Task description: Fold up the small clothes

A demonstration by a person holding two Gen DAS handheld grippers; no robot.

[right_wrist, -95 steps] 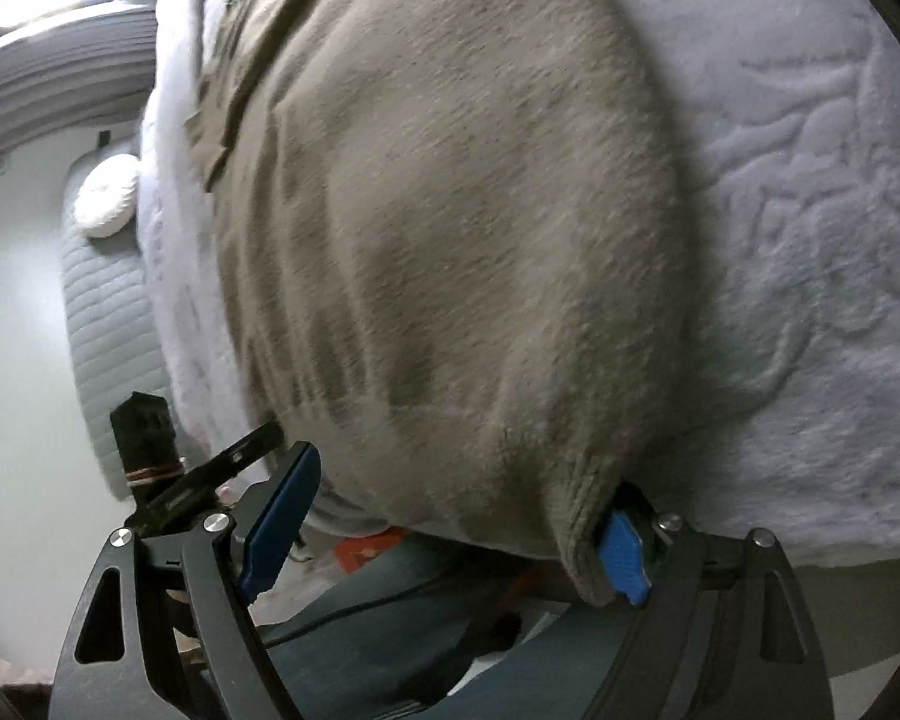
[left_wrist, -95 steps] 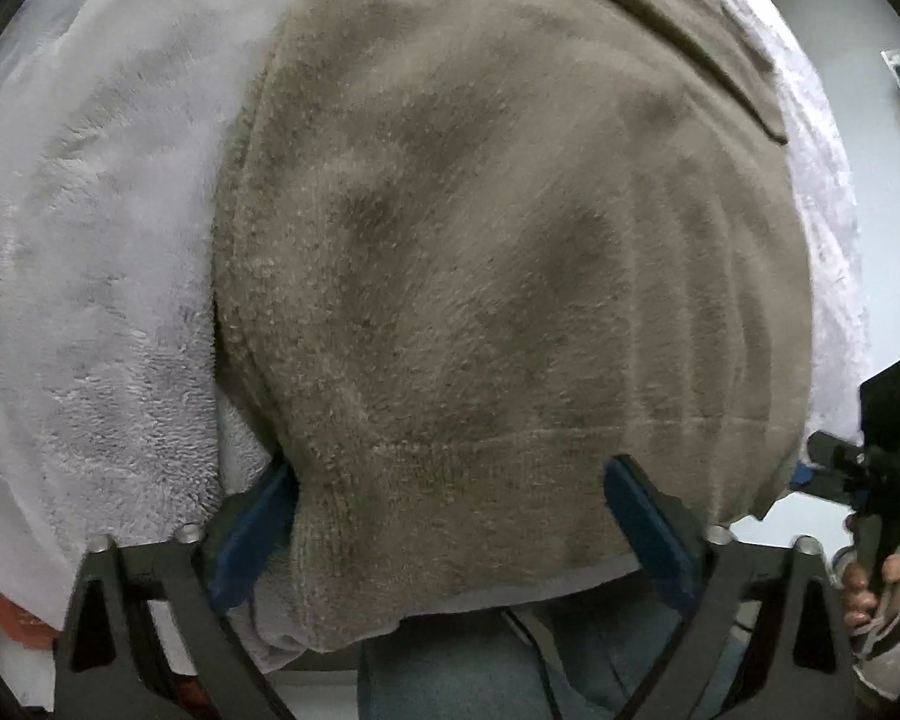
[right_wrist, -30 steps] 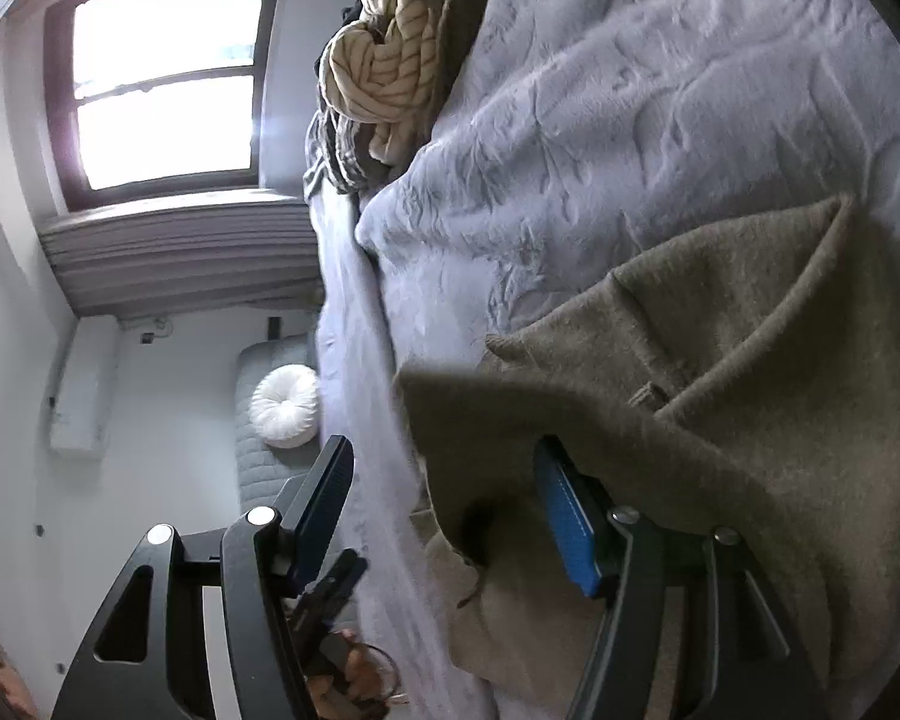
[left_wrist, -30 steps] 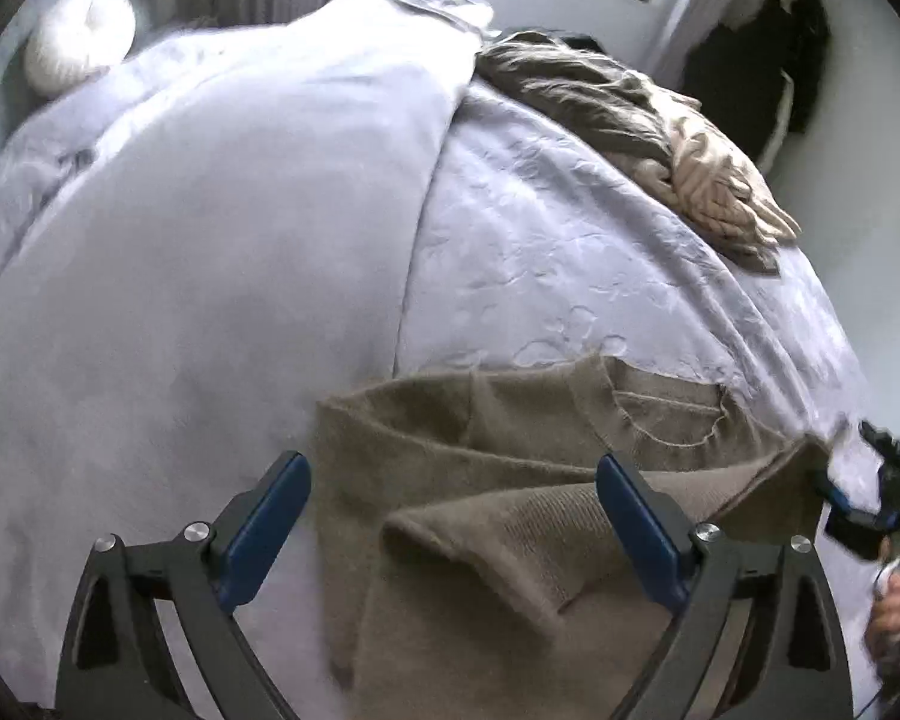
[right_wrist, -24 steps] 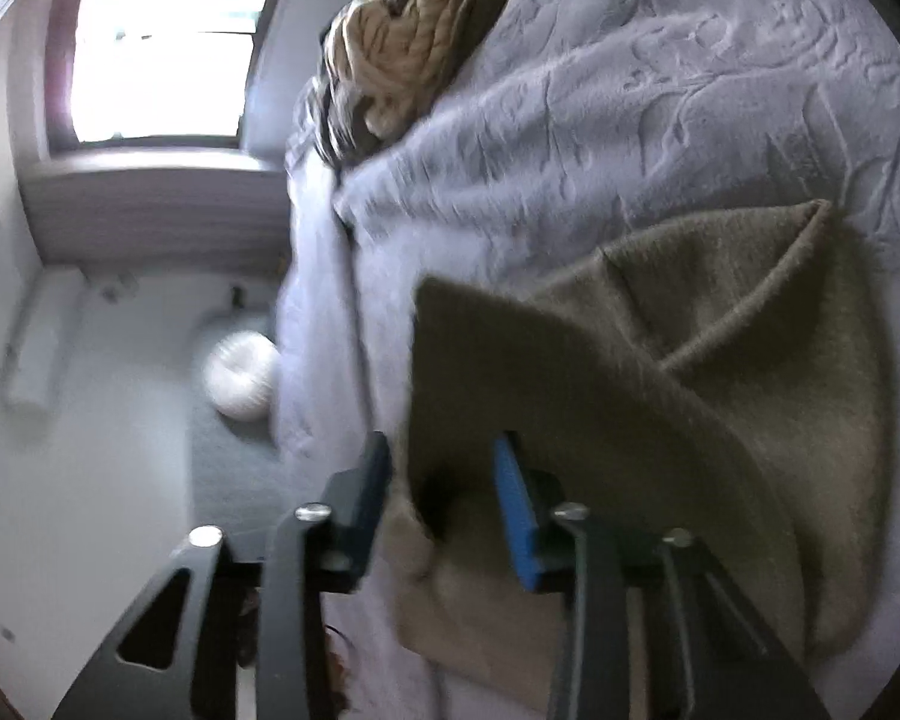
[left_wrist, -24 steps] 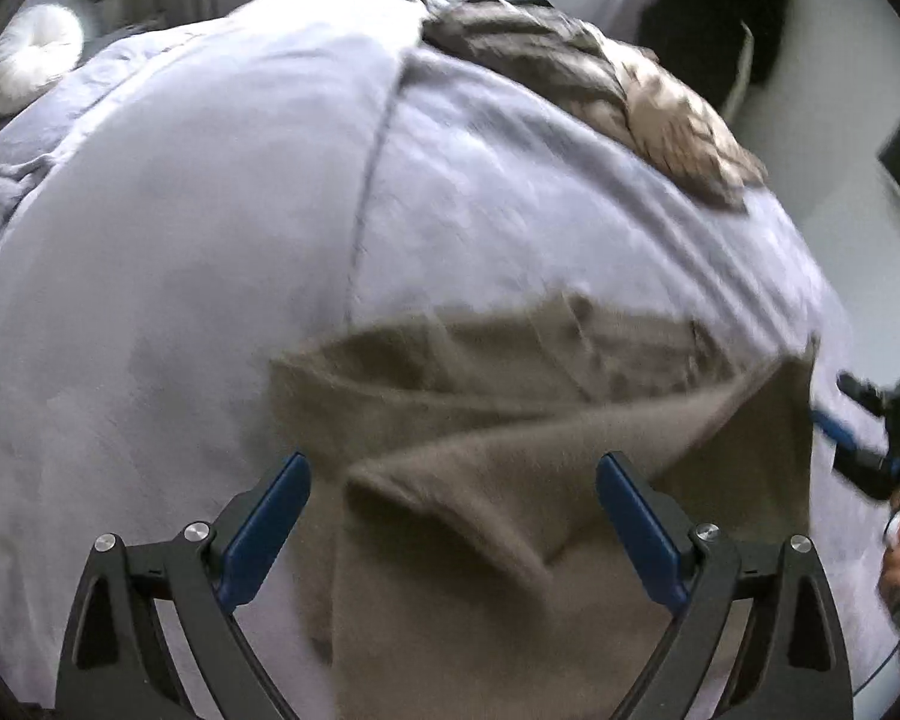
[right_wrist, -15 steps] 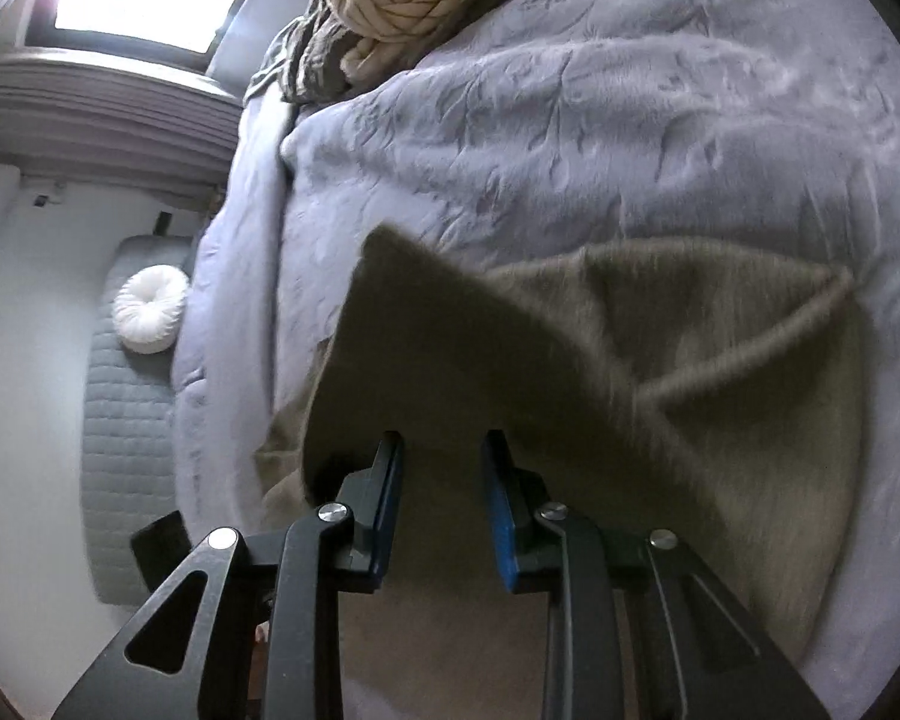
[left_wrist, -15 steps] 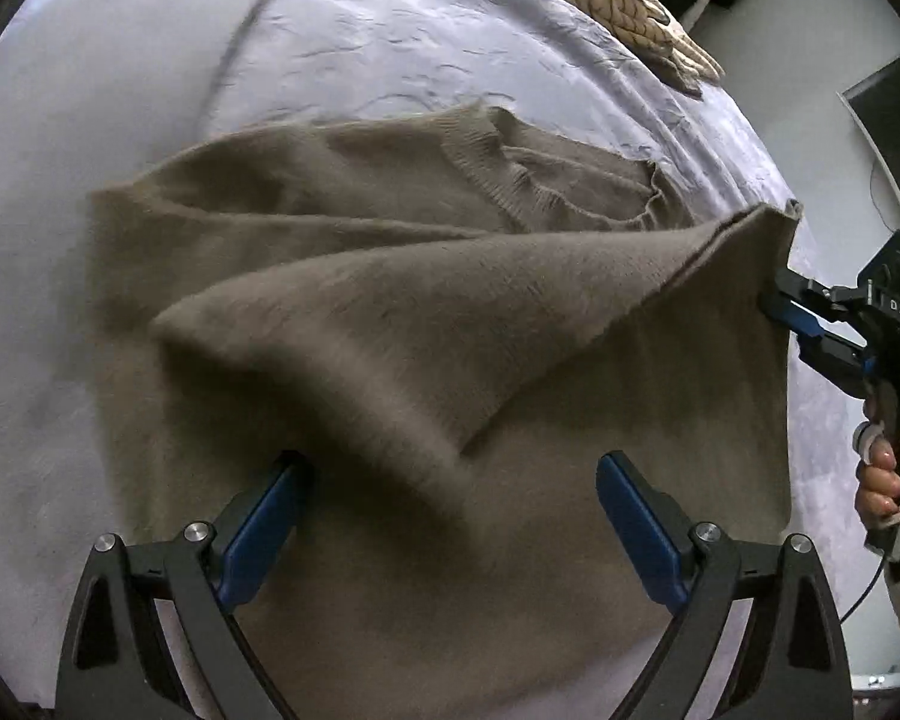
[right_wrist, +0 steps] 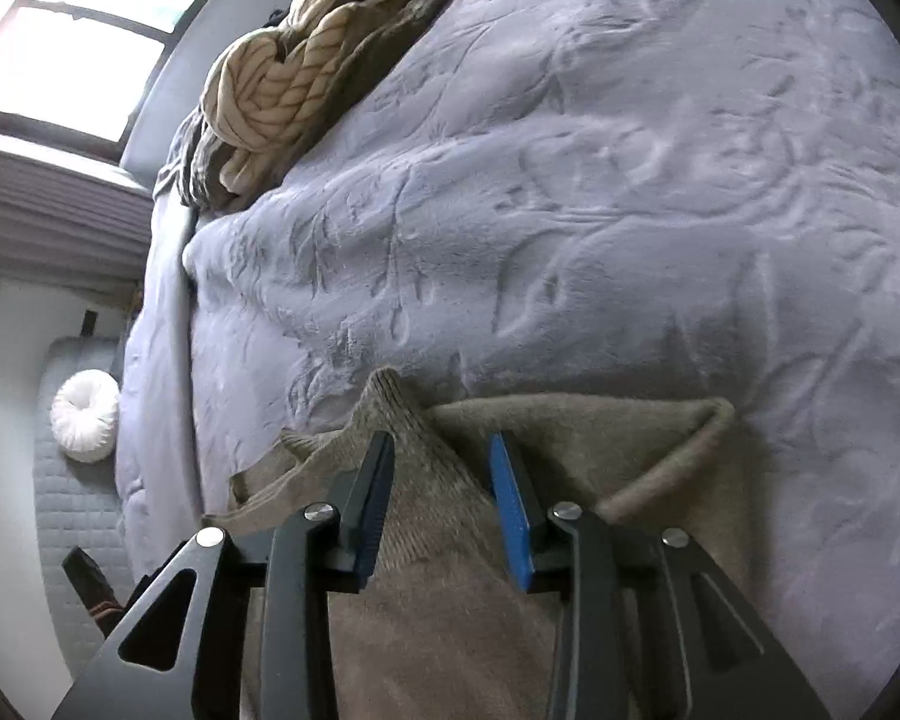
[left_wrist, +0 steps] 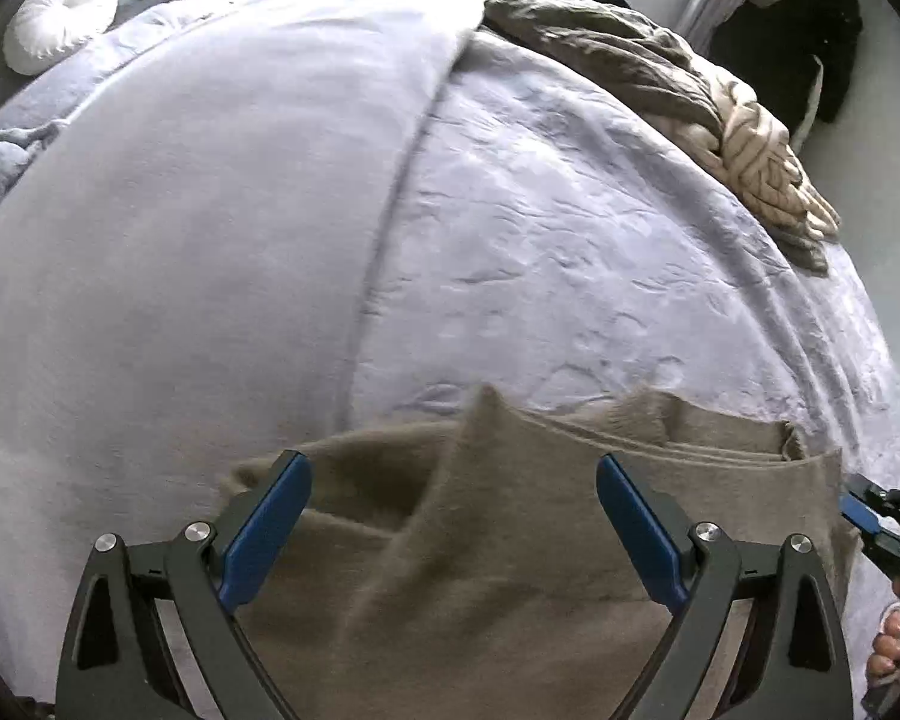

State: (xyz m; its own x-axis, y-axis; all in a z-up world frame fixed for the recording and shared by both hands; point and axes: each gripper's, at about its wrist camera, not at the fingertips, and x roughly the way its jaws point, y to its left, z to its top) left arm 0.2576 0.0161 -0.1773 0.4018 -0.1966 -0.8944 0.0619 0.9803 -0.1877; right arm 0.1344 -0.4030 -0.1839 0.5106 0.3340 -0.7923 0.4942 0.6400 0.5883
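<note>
Hovering over the taupe knitted sweater [left_wrist: 510, 570] on the pale grey textured bedspread [left_wrist: 570, 276], the left gripper [left_wrist: 453, 528] stands wide and empty, ready to press the fold flat. From the right wrist, the right gripper [right_wrist: 441, 501] straddles a raised sweater ridge, jaws narrow but opening, seemingly letting go.

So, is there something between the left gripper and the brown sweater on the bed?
Nothing visible. The left gripper is open right over the brown sweater, with only that fabric between its blue pads. The clothes pile lies far off at the bed's far edge.
</note>
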